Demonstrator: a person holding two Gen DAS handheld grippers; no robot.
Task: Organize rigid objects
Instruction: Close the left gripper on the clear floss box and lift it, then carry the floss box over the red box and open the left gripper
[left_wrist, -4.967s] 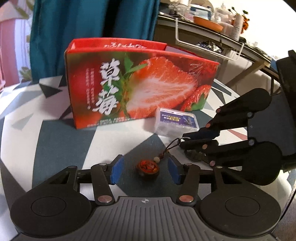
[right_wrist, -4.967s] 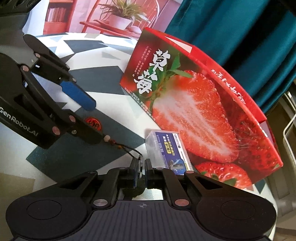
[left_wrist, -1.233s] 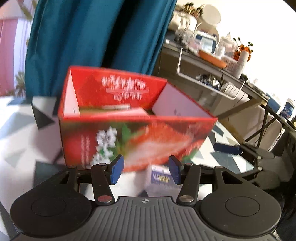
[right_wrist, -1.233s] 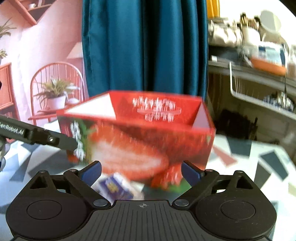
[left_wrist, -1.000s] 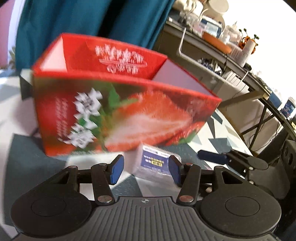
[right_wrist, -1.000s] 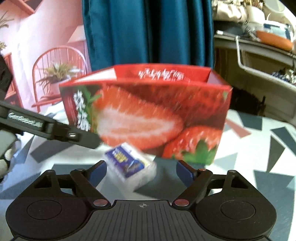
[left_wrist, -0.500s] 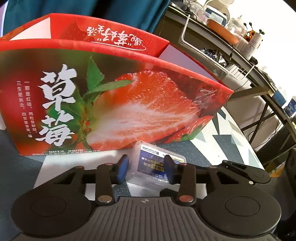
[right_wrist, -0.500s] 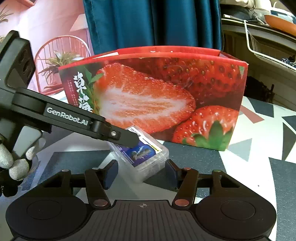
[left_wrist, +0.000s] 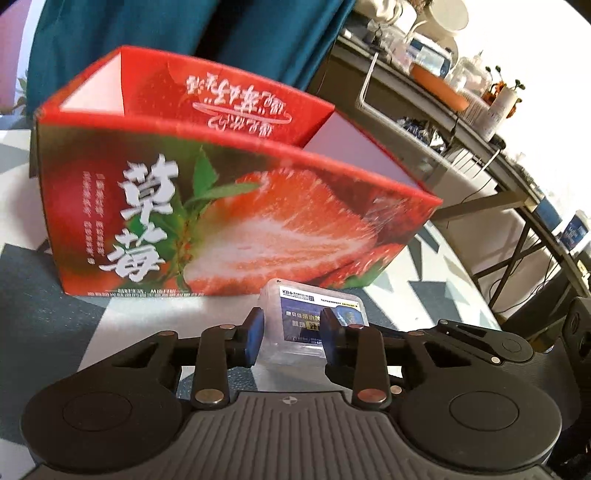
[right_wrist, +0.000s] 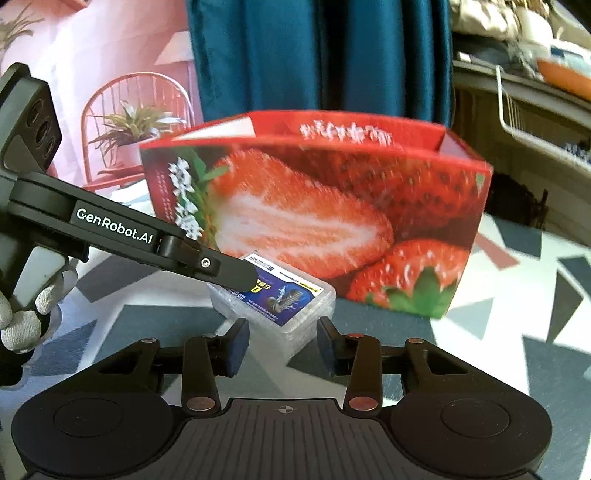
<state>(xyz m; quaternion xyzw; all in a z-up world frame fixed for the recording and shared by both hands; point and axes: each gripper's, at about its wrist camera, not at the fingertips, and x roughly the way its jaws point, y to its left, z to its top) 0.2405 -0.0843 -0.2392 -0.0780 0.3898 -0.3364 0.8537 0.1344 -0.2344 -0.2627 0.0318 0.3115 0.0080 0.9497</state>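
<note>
Left fingers clamp the clear plastic case in front of the strawberry box; right fingers stand parted around its near corner.

Left wrist view: the counter (left_wrist: 436, 273) wears a grey-and-white triangle pattern, with a teal curtain (left_wrist: 184, 33) behind the strawberry box (left_wrist: 221, 206) and a cluttered shelf (left_wrist: 461, 110) to the box's right. The left gripper (left_wrist: 291, 334) has just been closing, and its blue fingers (left_wrist: 255, 334) now press both sides of the clear plastic case (left_wrist: 314, 314), just before the box. Right wrist view: the right gripper (right_wrist: 282, 343) has also been closing; its fingers (right_wrist: 238, 343) flank the case (right_wrist: 288, 302) without visibly touching it. A gloved hand (right_wrist: 26, 314) holds the left gripper.
</note>
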